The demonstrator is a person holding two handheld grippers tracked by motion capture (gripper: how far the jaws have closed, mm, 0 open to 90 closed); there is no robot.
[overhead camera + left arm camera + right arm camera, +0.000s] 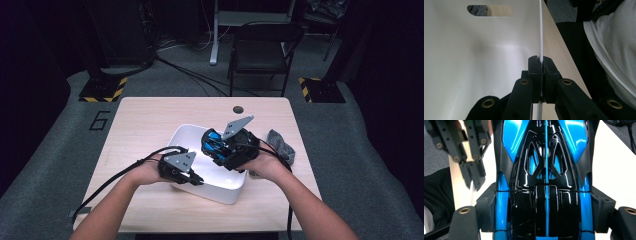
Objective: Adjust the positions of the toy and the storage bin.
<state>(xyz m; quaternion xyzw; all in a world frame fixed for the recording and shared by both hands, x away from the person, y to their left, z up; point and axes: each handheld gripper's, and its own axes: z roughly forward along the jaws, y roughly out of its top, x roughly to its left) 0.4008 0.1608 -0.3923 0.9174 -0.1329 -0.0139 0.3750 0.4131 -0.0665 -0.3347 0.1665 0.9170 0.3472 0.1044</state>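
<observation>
A white plastic bin (220, 192) sits at the middle of the wooden table (145, 120). My left gripper (196, 179) is shut on the bin's thin rim at its near-left side. In the left gripper view the pads (534, 67) pinch the white wall (474, 62) edge-on. My right gripper (212, 146) hangs over the bin's inside, shut on a glossy blue and black toy car (212, 139). In the right gripper view the car (544, 170) sits nose away between the jaws of my right gripper (545, 205), and the left gripper (471, 170) shows at upper left.
A crumpled grey cloth (281, 145) lies on the table to the right of the bin. A small round hole (238, 109) marks the table's far edge. A folding chair (262, 50) and cables stand on the floor beyond. The bin's handle slot (490, 10) shows in the left gripper view.
</observation>
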